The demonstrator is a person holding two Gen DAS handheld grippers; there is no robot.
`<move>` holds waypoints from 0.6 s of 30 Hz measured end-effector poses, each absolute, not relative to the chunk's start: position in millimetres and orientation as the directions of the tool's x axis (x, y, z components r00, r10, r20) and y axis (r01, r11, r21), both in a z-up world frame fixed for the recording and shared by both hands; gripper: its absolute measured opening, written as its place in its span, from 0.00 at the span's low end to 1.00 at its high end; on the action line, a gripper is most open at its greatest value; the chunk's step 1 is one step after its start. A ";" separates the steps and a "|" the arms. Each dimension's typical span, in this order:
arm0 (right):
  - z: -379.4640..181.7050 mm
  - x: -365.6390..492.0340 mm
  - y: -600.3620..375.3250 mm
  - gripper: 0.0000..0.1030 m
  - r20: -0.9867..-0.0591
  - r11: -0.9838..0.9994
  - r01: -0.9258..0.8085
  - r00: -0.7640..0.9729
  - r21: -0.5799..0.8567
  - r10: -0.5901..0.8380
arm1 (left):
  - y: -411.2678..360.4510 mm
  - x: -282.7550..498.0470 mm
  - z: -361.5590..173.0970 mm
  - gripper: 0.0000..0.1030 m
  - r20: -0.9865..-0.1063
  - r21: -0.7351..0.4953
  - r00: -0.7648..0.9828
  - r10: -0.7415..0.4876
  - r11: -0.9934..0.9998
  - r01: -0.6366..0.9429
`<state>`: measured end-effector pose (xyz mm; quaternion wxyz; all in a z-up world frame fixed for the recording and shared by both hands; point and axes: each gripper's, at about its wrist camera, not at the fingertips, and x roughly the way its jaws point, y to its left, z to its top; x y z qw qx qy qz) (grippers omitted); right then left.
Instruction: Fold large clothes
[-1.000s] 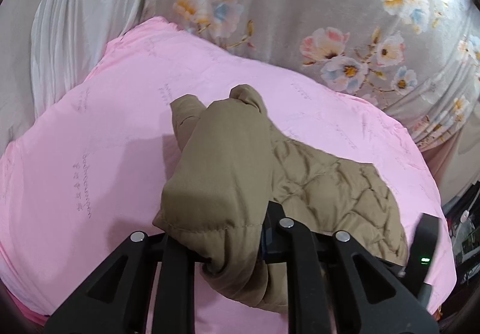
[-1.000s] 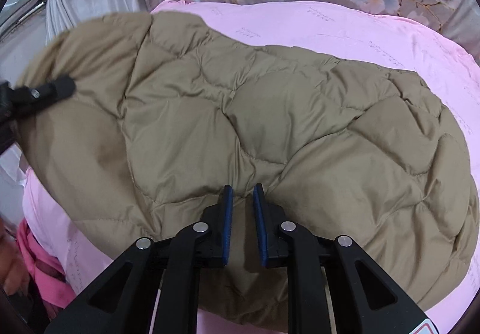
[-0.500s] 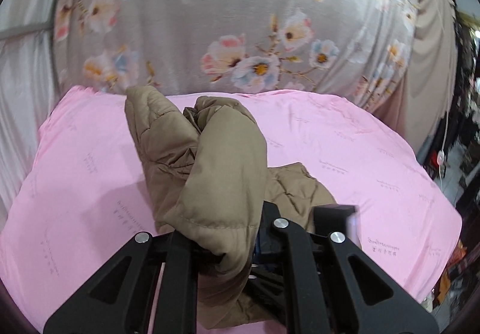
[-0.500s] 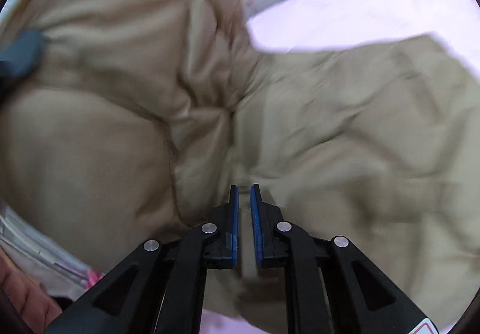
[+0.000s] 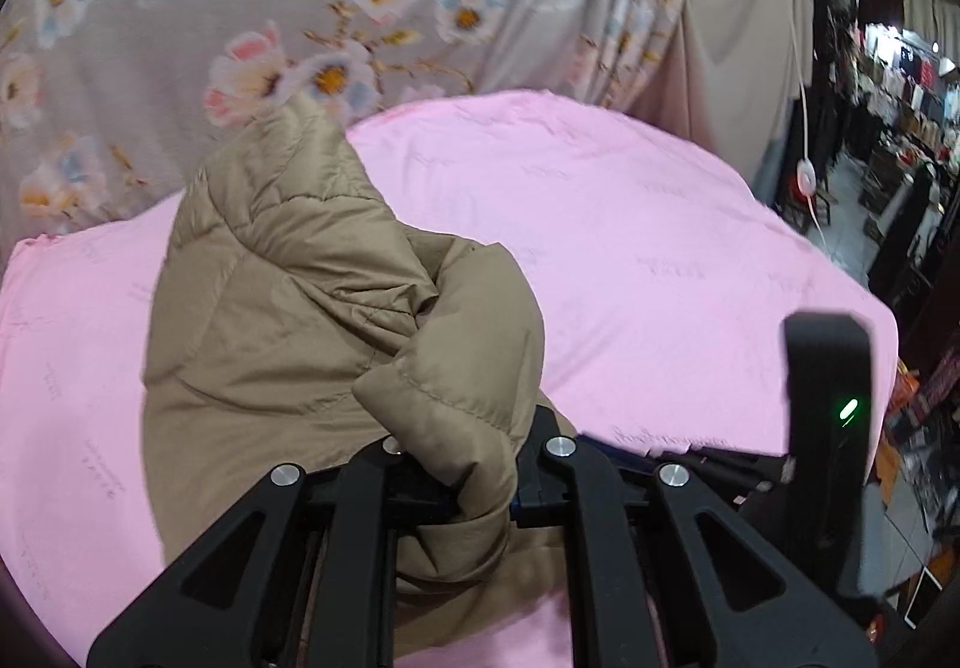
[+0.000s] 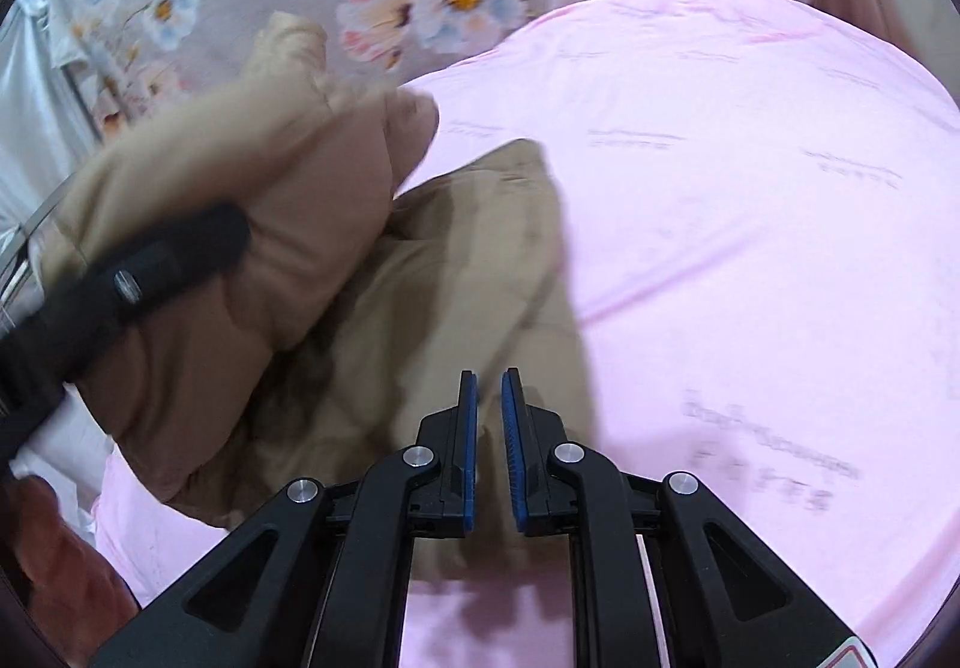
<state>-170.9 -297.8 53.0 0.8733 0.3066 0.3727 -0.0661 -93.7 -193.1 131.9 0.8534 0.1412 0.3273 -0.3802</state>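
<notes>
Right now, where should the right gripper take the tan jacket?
On the thin flat edge of the jacket just ahead of the right gripper, from the near side; the puffy fold is already shut in the left gripper.

The quilted tan jacket [image 5: 288, 320] has a faint satiny sheen, the pink sheet [image 5: 660, 248] looks matt cotton, and the fingers [image 6: 468, 446] are matt black plastic.

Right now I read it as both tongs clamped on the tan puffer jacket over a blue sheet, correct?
Not quite: the sheet is pink, not blue, as the left wrist view shows. The left tongs and right tongs are both clamped on the tan puffer jacket over it.
</notes>
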 end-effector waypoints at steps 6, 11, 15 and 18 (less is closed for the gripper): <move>39.5 -182.3 -332.0 0.13 -0.697 0.772 0.405 0.714 0.489 0.068 | -226.9 -108.1 80.1 0.10 -0.739 0.027 0.453 -0.498 0.650 0.759; 41.6 -195.4 -340.7 0.13 -0.686 0.761 0.414 0.725 0.500 0.057 | -234.2 -115.8 54.9 0.11 -0.755 0.052 0.456 -0.471 0.650 0.758; 58.6 -190.8 -347.0 0.15 -0.665 0.759 0.397 0.744 0.517 0.063 | -234.5 -119.2 53.9 0.15 -0.752 0.060 0.464 -0.468 0.653 0.755; 83.2 -184.2 -348.0 0.30 -0.635 0.772 0.358 0.769 0.525 0.076 | -224.9 -123.8 74.0 0.24 -0.736 0.025 0.448 -0.507 0.641 0.767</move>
